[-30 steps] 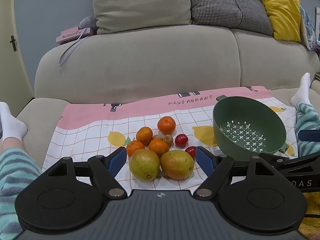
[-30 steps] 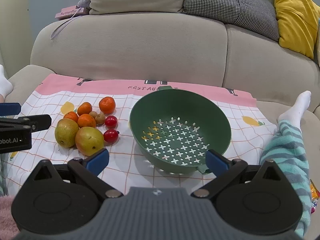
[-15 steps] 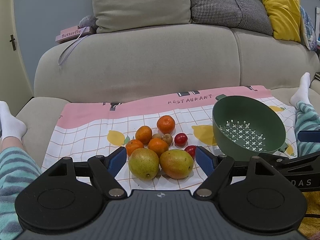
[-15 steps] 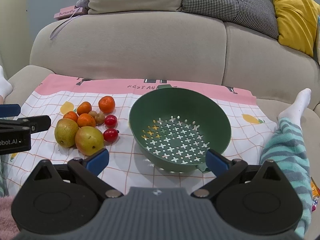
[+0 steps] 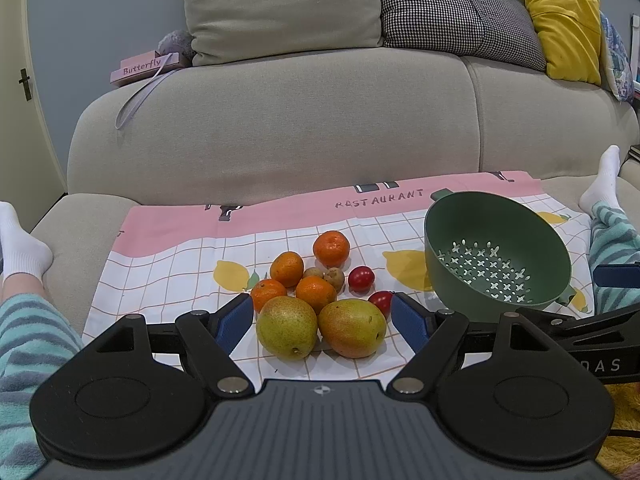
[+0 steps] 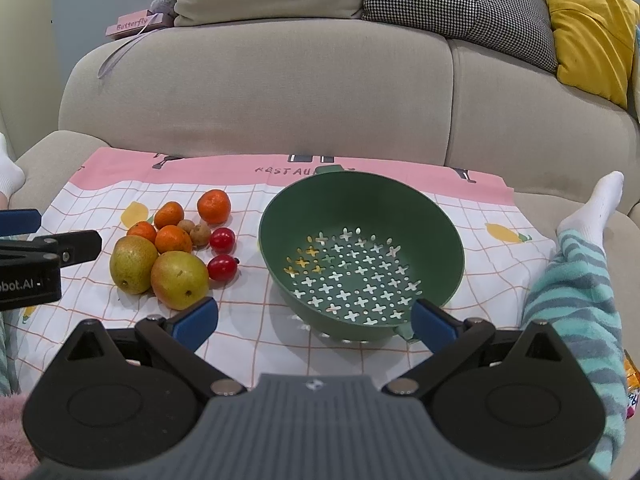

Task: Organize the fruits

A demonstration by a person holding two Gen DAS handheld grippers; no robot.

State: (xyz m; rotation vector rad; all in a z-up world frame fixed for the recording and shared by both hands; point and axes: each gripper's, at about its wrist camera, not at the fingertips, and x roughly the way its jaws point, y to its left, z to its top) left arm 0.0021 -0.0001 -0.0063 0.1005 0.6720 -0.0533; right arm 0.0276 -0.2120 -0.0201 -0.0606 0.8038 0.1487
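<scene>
Beige sofa [image 5: 320, 120], three cushions along its back, grey-blue wall [image 5: 100, 12] behind.

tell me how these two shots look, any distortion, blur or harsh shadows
Left wrist view: strong fisheye bowing of the sofa back, dark corners, sharp focus on the pears, soft even light. Right wrist view: same curved edges, the green colander crisp, with only a faint shadow on the cloth.

green colander [image 6: 440, 216]; orange tangerines [image 5: 331, 248]; red tomatoes [image 6: 223, 239]; pink-bordered checked cloth [image 5: 168, 264]; houndstooth cushion [image 5: 440, 12]; yellow cushion [image 5: 568, 20].

two low wrist views toward the sofa [image 5: 320, 128], sharing fruit pile [image 5: 320, 300] and colander [image 6: 360, 256]
</scene>
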